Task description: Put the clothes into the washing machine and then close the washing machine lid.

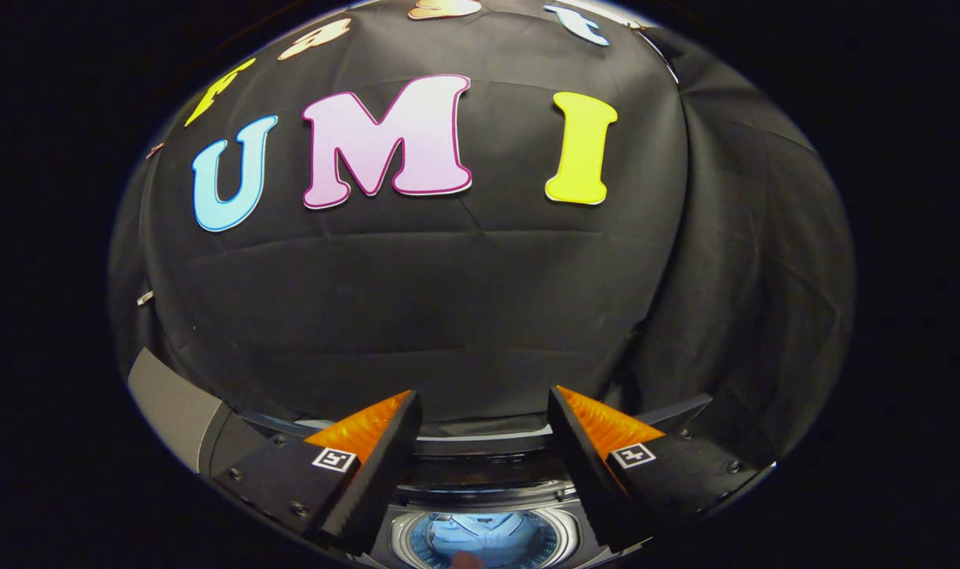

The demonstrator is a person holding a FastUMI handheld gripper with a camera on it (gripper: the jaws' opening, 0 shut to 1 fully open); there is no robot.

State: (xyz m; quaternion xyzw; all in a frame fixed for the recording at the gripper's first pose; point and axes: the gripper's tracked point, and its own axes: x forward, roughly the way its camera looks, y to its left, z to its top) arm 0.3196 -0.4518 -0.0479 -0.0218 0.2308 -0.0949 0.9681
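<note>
Black cloth wall behind washer; gripper above its drum, fingers wide apart, holding nothing; pale cloth, probably, inside drum.

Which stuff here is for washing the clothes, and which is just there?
For the job:
- grey top-loading washing machine, below the tongs
- its round shiny drum opening, with pale blue clothes seemingly inside
- the tongs, open, holding nothing

Just there:
- black cloth booth wall beyond the tongs
</note>
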